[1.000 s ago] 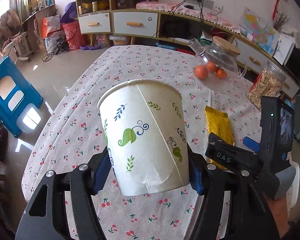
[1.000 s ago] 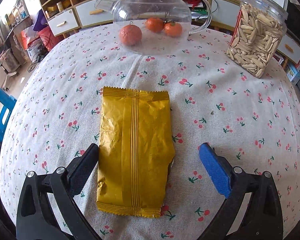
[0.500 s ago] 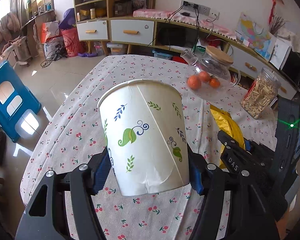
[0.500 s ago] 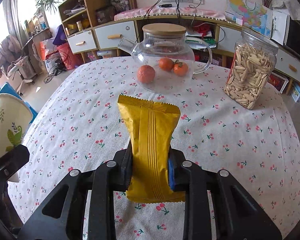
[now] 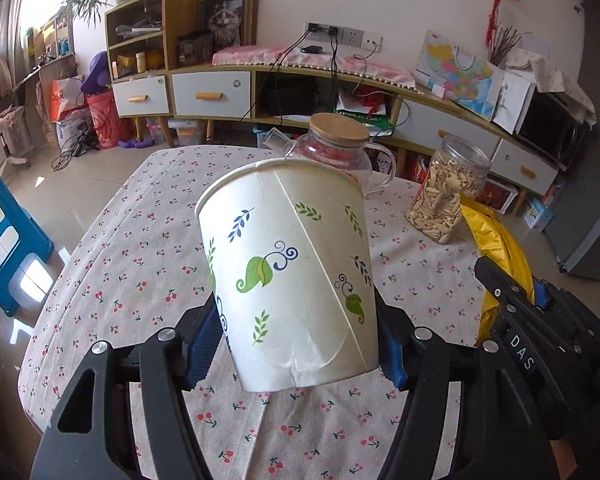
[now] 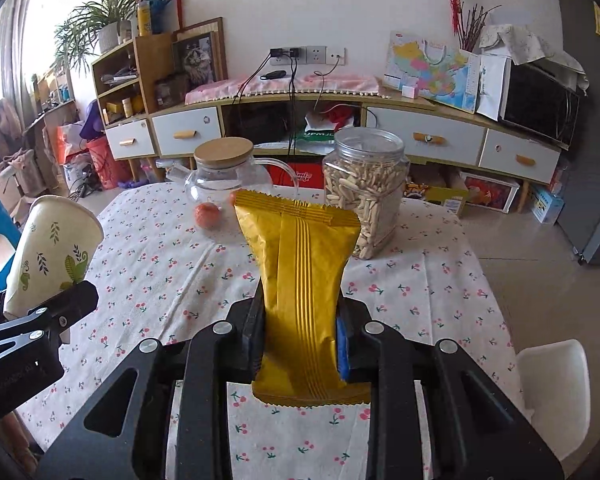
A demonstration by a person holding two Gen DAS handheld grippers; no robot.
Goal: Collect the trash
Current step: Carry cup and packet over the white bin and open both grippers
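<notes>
A white paper cup (image 5: 292,276) printed with leaves is clamped at its base in my left gripper (image 5: 300,340), held above the table with its mouth tilted away. The same paper cup (image 6: 52,256) shows at the left edge of the right wrist view. My right gripper (image 6: 300,332) is shut on a gold snack wrapper (image 6: 300,276), which stands upright between the blue pads, lifted off the tablecloth. That gold wrapper (image 5: 496,248) and the right gripper's black body appear at the right of the left wrist view.
The round table (image 6: 420,280) wears a cherry-print cloth. At its far side stand a glass teapot (image 6: 224,176) with oranges and a jar of seeds (image 6: 366,192). A white chair (image 6: 552,384) is at the right, a blue stool (image 5: 4,236) on the floor at the left.
My right gripper closed on the gold wrapper that lay flat on the cloth and raised it upright. Both grippers rose and drew back from the table; the cup stayed clamped.
</notes>
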